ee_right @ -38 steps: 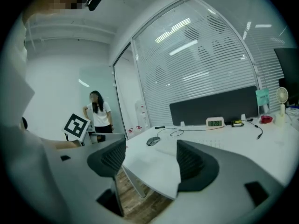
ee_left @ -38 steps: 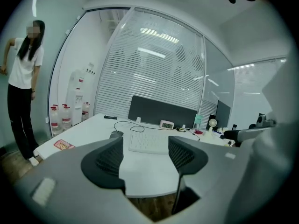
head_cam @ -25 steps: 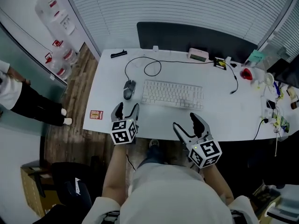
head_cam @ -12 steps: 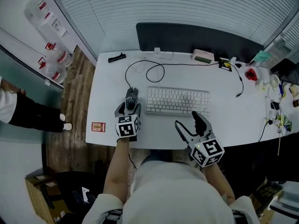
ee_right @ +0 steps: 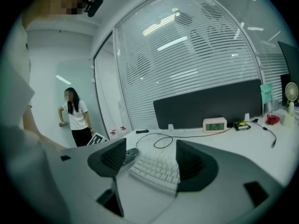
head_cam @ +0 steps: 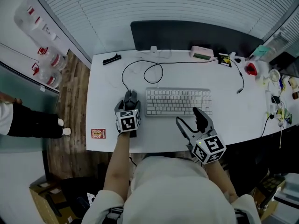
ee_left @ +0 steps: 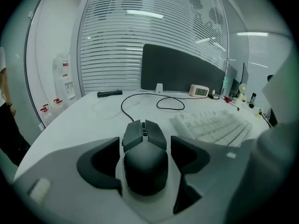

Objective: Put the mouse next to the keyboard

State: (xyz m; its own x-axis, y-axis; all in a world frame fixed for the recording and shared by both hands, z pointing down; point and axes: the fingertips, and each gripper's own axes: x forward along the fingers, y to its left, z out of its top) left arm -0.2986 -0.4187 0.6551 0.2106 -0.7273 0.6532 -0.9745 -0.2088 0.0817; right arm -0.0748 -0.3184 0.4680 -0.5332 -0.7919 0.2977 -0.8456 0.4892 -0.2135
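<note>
Left claw (ee_left: 145, 149): released, its jaws spread wide to either side of the dark grey computer mouse (ee_left: 145, 157), a thin gap showing on each flank; it grips nothing.
Mouse: on the white worktop (head_cam: 224, 120), just beside the left end of the white keyboard (head_cam: 177, 101), its rear inside the claw and its buttons pointing away.
Head view: the left claw (head_cam: 128, 104) and its marker cube cover most of the mouse (head_cam: 130, 96); only the front shows.
Left gripper view: the whole mouse back, and the keyboard (ee_left: 215, 125) off to the right.
Right claw (ee_right: 150, 155): released and empty, held over the worktop's near edge, apart from the mouse; the keyboard (ee_right: 156, 171) shows through its gap.
Right claw from above (head_cam: 189, 118): near the keyboard's right front corner.
Black cable (head_cam: 140, 69): loops from the mouse toward the far edge.
Digital clock (ee_right: 215, 124): at the far edge, before the dark screen panel (head_cam: 187, 31).
Person (ee_right: 77, 115): standing beyond the worktop's left end.
</note>
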